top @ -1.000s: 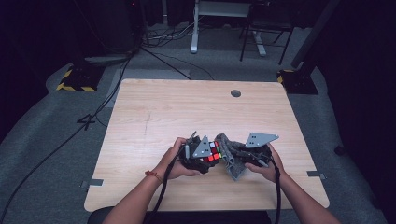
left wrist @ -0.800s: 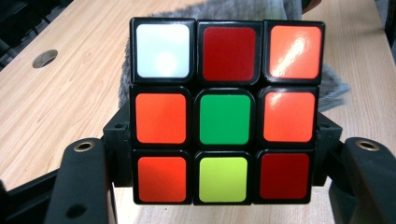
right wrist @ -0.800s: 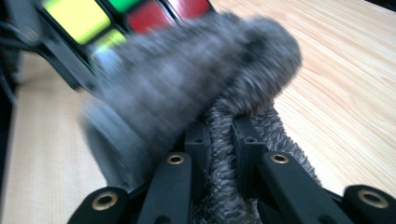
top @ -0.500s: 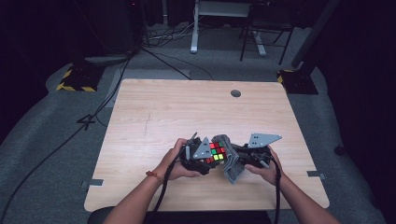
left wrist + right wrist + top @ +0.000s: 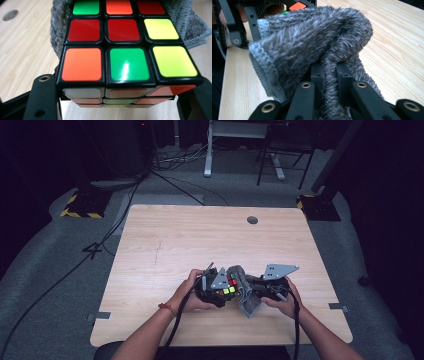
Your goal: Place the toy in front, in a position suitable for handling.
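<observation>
While a person's two forearms reach in from the near edge of the wooden table (image 5: 165, 235), the left gripper (image 5: 214, 289) holds a scrambled Rubik's cube (image 5: 229, 284) and the right gripper (image 5: 264, 289) presses a grey fleecy cloth (image 5: 245, 292) against it. Seen along the left gripper's own jaws, the cube (image 5: 128, 50) sits clamped between the two black jaws at its lower corners, its upper face a mix of orange, green, yellow and red squares, with the cloth (image 5: 58, 30) bunched just behind and beside it. Along the right gripper's jaws, the pair stands pinched tight on a fold of the cloth (image 5: 312, 47), whose pile wraps over towards the cube's near side, where an orange square peeks out at the top. From above, cube and cloth meet between the two hands, near the front middle of the tabletop. Judging by this, the wiping of the cube is under way: the cloth is in contact along one side, while the coloured top face lies uncovered and probably remains to be rubbed. Beyond the hands the table runs bare to a round cable hole (image 5: 252, 220) near its far edge, then grey carpet, black cables and desk legs in the dim background.
</observation>
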Demonstrator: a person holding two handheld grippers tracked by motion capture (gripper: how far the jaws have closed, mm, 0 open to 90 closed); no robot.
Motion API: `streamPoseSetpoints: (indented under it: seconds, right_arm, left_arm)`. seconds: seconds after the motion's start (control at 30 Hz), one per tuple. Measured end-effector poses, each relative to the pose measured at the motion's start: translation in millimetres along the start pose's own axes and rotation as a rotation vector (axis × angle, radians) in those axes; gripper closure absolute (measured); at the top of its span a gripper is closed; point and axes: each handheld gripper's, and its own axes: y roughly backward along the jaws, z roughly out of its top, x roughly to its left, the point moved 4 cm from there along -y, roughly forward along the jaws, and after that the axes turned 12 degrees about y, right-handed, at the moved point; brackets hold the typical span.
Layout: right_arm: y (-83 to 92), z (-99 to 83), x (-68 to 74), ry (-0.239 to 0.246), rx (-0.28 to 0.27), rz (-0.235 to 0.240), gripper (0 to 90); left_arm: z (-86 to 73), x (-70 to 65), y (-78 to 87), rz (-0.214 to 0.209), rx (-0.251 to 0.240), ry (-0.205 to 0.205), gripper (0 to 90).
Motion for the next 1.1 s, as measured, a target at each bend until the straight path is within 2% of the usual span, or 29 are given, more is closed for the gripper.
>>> streamPoseSetpoints:
  seconds: [0.1,0.2,0.23,0.3,0.4,0.47,0.73,0.83,0.9,0.97,1.0,1.1]
  right_arm:
    - [0.7,0.5,0.2,-0.002,-0.003,0.003,79.4]
    - [0.5,-0.5,-0.5,-0.001,0.006,0.002,79.4]
    - [-0.3,-2.6,-0.9,-0.004,0.021,0.002,79.4]
    - [-0.5,-3.4,-1.0,-0.006,0.021,0.005,79.4]
    - [0.1,-2.7,-0.2,0.0,0.015,0.011,79.4]
    - [0.1,-1.7,0.9,0.001,0.009,0.012,79.4]
    - [3.0,5.2,6.8,0.016,-0.013,-0.005,79.5]
    - [3.3,6.0,7.3,0.015,-0.015,-0.008,79.5]
    - [2.9,6.3,7.8,0.004,-0.02,-0.002,79.5]
    - [0.6,5.0,7.8,-0.013,-0.015,0.003,79.5]
    - [-0.9,3.3,6.7,-0.03,-0.017,0.007,79.5]
    - [-0.2,2.5,6.0,-0.038,-0.023,0.009,79.5]
  left_arm:
    - [0.4,0.4,1.0,0.002,-0.008,0.007,32.8]
    - [1.2,0.4,2.6,0.008,0.001,-0.004,33.0]
    - [1.7,0.3,3.5,0.001,-0.004,-0.009,33.0]
    - [2.4,-0.2,5.5,-0.02,-0.011,-0.002,33.0]
    - [2.9,-0.5,6.3,-0.029,-0.01,-0.001,32.9]
    - [2.9,-1.0,4.9,-0.017,0.004,-0.003,32.9]
    - [2.6,-0.6,3.9,-0.003,0.007,-0.006,31.8]
    - [1.6,0.4,2.5,-0.002,0.013,0.007,31.0]
    - [2.0,1.3,2.7,0.0,0.004,0.017,29.7]
    - [2.0,2.0,3.4,-0.02,-0.013,0.037,29.7]
    - [1.2,2.4,3.4,-0.027,-0.008,0.028,31.1]
    - [2.1,2.3,4.3,-0.025,-0.014,0.027,31.6]
